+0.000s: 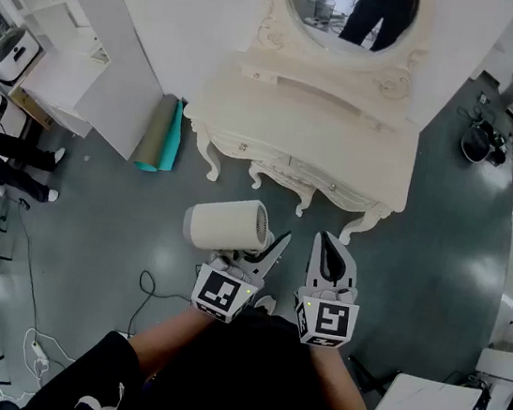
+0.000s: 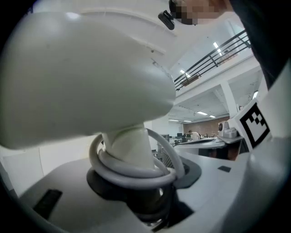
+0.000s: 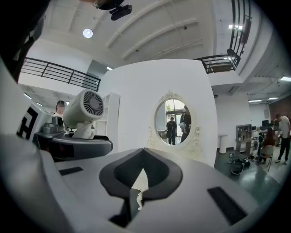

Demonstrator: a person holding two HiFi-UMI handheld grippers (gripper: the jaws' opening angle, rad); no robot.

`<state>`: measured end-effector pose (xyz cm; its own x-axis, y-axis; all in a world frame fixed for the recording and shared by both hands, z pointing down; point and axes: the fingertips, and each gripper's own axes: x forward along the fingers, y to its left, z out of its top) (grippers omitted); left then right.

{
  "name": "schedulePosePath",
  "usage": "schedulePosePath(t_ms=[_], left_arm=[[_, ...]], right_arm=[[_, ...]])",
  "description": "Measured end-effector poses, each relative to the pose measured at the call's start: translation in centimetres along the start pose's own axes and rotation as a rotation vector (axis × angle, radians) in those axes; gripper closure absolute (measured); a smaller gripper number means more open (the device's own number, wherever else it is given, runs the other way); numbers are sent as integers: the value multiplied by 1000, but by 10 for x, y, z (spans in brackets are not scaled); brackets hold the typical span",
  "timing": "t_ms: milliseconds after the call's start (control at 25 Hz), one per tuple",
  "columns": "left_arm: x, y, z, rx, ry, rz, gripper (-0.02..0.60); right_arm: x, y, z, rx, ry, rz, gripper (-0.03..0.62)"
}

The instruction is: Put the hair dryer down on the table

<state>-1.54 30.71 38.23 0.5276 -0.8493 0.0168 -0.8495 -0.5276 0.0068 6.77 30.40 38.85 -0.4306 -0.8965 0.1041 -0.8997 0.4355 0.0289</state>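
L gripper clamps hair dryer handle, cord looped round it.

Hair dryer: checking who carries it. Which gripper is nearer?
Left. The left gripper clamps the hair dryer by its handle; the right gripper is shut, empty, apart to its right.

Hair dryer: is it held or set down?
Held: the left hand-held gripper clamps the hair dryer by its handle, short of the dressing table.
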Motion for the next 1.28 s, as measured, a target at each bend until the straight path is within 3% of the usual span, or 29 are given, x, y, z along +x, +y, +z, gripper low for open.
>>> schedulePosePath(t_ms=[240,440,920,1280], left_arm=[[-1,-2,1,12,-4,-1,331],[1,0,0,0,-5,-17,330],[42,24,8,16,-14,-48,330],[90,66,9,-3,-11,-58,330]], right_arm=[[3,1,2,-2,-11,33,577],[3,6,16,-123,-64,24,577],[48,-40,-4,43,-16,-45,577],[99,-73,4,54,-4,-91,577]])
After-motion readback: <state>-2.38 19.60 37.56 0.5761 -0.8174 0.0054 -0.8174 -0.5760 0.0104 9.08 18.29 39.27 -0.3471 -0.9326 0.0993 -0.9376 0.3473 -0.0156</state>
